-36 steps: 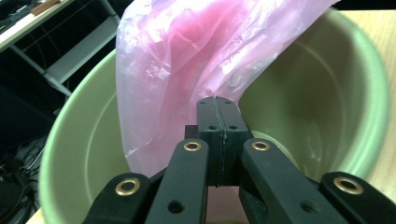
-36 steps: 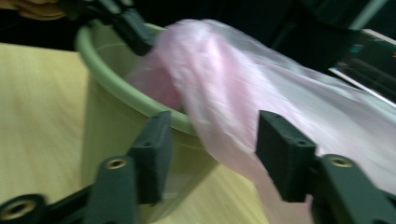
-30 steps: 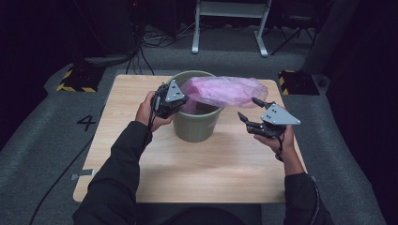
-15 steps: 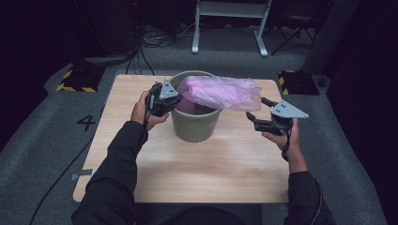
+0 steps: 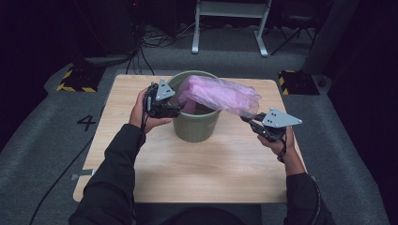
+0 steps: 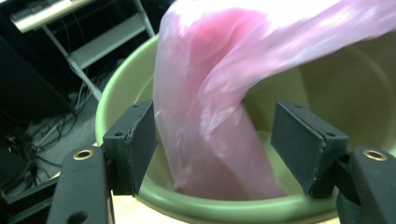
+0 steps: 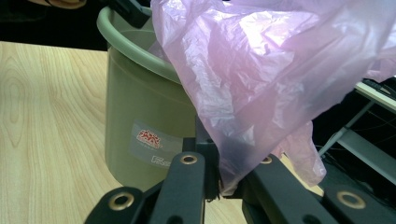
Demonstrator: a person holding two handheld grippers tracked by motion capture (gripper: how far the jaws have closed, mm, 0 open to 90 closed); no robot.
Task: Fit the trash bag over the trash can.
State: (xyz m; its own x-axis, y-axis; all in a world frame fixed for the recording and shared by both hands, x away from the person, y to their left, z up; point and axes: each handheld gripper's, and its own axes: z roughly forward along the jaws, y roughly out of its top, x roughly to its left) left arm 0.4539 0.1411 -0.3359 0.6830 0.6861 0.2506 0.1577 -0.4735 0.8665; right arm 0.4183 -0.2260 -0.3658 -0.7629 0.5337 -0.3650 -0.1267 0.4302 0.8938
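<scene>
lining a green bin (image 5: pixel 196 123) on the tabletop (image 5: pixel 187 168) with a pink bag (image 5: pixel 220 96), roughly halfway: one end hanging inside, the rest stretching out over the rim, not yet spread. left gripper (image 6: pixel 212 144) just opening, jaws apart around the bag. right gripper (image 7: pixel 219 184) just closing, clamping on the bag's edge. bin sticker too blurred for reading; "4" (image 5: pixel 87 123) showing on the floor.

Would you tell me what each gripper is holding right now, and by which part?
The right gripper pinches the pink plastic bag at its lower edge. The left gripper holds nothing: its jaws have just opened around the bag above the green bin.
</scene>
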